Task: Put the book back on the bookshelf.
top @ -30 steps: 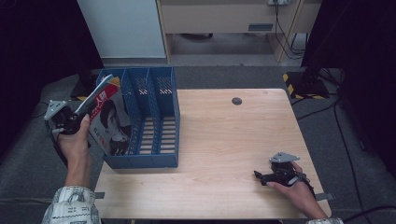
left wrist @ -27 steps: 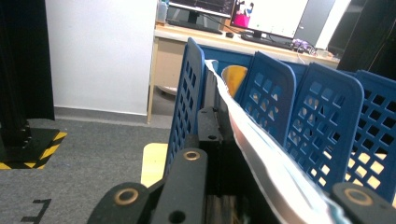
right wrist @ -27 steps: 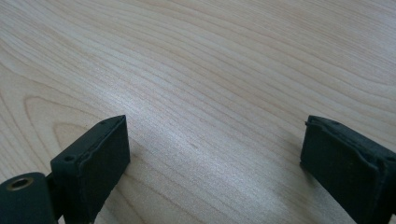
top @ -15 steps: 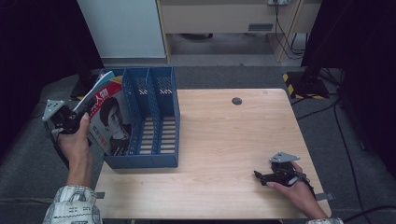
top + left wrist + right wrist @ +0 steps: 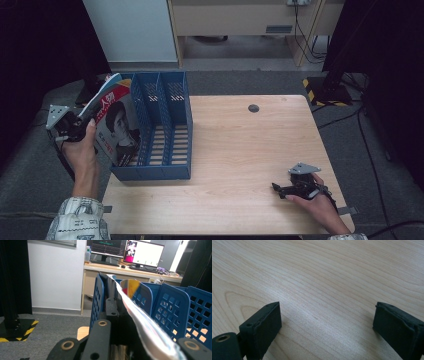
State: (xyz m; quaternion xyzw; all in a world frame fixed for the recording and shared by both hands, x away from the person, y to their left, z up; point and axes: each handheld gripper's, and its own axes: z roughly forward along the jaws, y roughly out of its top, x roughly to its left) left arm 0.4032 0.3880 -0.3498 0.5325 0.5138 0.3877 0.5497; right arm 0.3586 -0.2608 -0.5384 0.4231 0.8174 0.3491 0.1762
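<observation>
A magazine with a face on its red and white cover stands tilted in the leftmost slot of a blue three-slot file rack at the table's left. My left gripper is shut on the magazine's left edge, outside the rack. In the left gripper view the magazine runs edge-on between my jaws, with the rack's perforated dividers behind it. My right gripper rests low on the wooden table near the front right corner. In the right gripper view its jaws stand wide apart and open over bare wood.
A small black round disc lies near the table's far edge. A white cabinet and a desk stand beyond the table. A yellow-and-black striped base sits on the floor at the right. Monitors stand on the far desk.
The magazine has tipped a little more upright in the leftmost slot, its cover showing more fully. Both hands have stayed in place.
</observation>
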